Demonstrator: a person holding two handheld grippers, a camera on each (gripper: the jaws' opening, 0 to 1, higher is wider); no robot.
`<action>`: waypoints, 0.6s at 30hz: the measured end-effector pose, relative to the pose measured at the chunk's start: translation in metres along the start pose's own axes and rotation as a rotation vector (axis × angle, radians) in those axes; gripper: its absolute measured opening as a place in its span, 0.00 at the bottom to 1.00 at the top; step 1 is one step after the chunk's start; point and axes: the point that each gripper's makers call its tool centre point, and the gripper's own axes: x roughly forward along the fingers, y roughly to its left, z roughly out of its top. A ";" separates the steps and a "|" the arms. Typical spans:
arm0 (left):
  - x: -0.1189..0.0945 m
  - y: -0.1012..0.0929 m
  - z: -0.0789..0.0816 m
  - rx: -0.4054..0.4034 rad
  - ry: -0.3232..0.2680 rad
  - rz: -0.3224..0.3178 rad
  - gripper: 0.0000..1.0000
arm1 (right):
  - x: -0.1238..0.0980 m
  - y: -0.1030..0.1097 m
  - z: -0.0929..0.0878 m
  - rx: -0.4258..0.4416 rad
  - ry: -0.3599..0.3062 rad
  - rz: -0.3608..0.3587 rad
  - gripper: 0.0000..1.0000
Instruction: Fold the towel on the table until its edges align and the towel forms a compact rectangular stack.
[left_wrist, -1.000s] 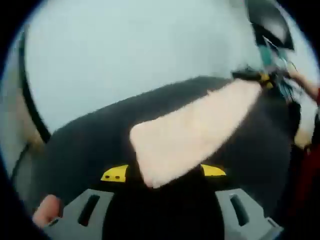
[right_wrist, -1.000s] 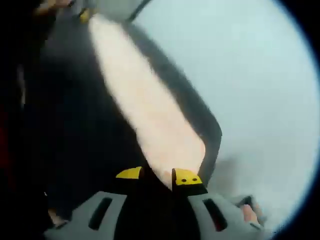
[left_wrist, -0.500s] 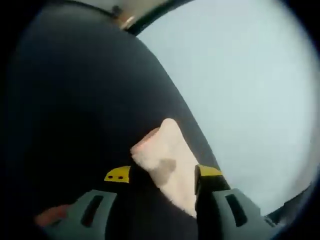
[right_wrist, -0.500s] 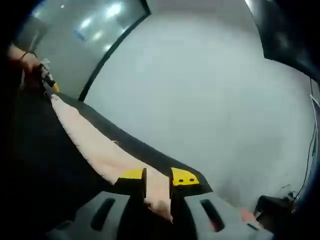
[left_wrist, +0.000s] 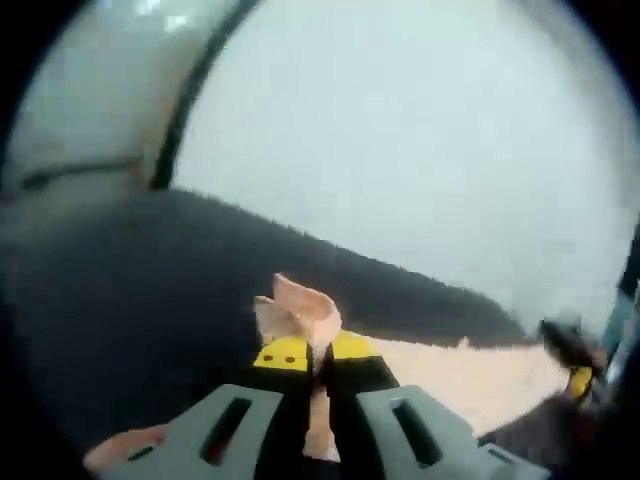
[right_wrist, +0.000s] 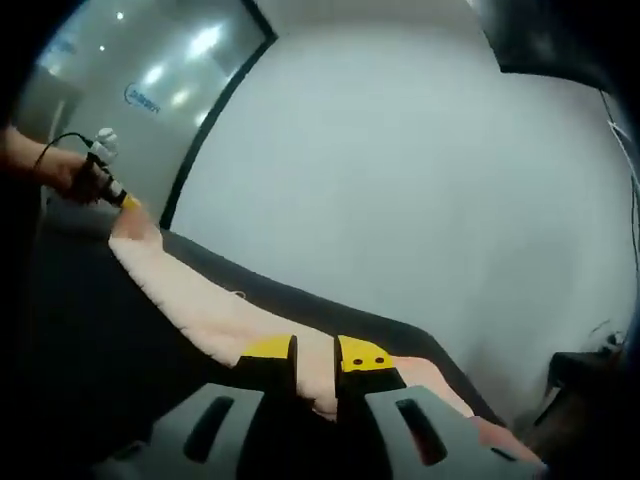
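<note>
Our left gripper (left_wrist: 318, 352) pinches the towel (left_wrist: 470, 375) corner. Right gripper (right_wrist: 315, 352) clamps the far end; the cloth hangs stretched between them above the table (right_wrist: 100, 340).

Left gripper (left_wrist: 319, 352): jaws closed on towel (left_wrist: 300, 312) corner, held raised. Right gripper (right_wrist: 315, 352): jaws pinched on towel edge, raised. Both level, well apart, towel stretched between.

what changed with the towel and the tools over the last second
The left tool closed on the towel: its jaws stood apart a second ago and now pinch a bunched corner. The right tool stayed clamped on the other end, towel stretched between them over the dark table.
</note>
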 end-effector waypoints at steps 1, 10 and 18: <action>0.001 -0.018 0.000 0.040 -0.004 -0.031 0.09 | 0.000 -0.001 0.001 0.005 -0.004 -0.001 0.12; 0.020 -0.131 -0.043 0.288 0.069 -0.226 0.09 | -0.001 0.005 0.001 -0.015 0.000 0.016 0.12; 0.019 -0.177 -0.096 0.405 0.172 -0.303 0.09 | 0.000 0.004 0.000 0.000 0.004 0.022 0.12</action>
